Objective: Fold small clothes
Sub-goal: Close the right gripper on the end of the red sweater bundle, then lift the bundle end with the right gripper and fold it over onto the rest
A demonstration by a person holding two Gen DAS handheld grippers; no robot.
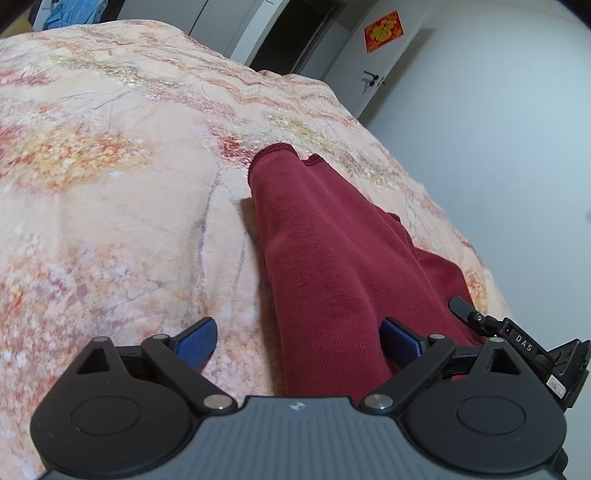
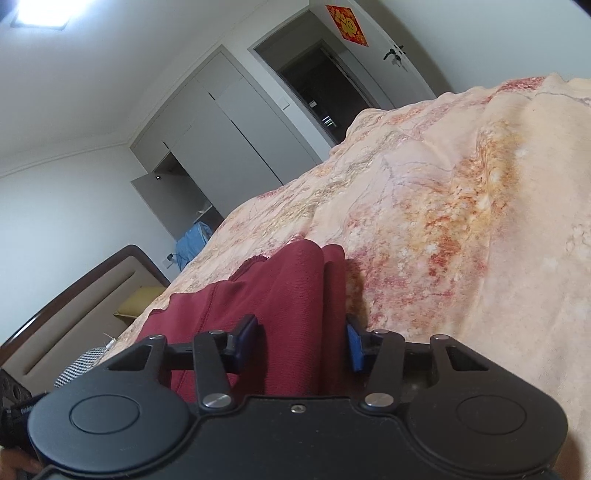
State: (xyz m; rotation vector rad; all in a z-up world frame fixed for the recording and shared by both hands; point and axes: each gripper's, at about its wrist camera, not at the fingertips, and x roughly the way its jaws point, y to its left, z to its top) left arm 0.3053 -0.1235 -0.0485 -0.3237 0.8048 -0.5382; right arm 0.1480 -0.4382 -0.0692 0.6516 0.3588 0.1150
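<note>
A dark red knit garment (image 1: 332, 251) lies on the bed as a long raised fold, running away from both grippers. My left gripper (image 1: 295, 339) stands open wide over its near end. The right blue pad sits against the cloth, while the left pad is over bare blanket. In the right wrist view the same garment (image 2: 280, 295) bunches up between the pads of my right gripper (image 2: 301, 339), which is shut on the fold with both pads touching it. One black finger (image 1: 460, 308) of the right gripper shows at the garment's right edge in the left wrist view.
A peach floral blanket (image 1: 110, 184) covers the bed, whose edge drops off at the right (image 1: 461, 236). A padded headboard (image 2: 74, 317) is at the left in the right wrist view. Beyond the bed are white wardrobe doors (image 2: 229, 140), a dark doorway (image 1: 295, 33) and blue clothes (image 2: 192, 240).
</note>
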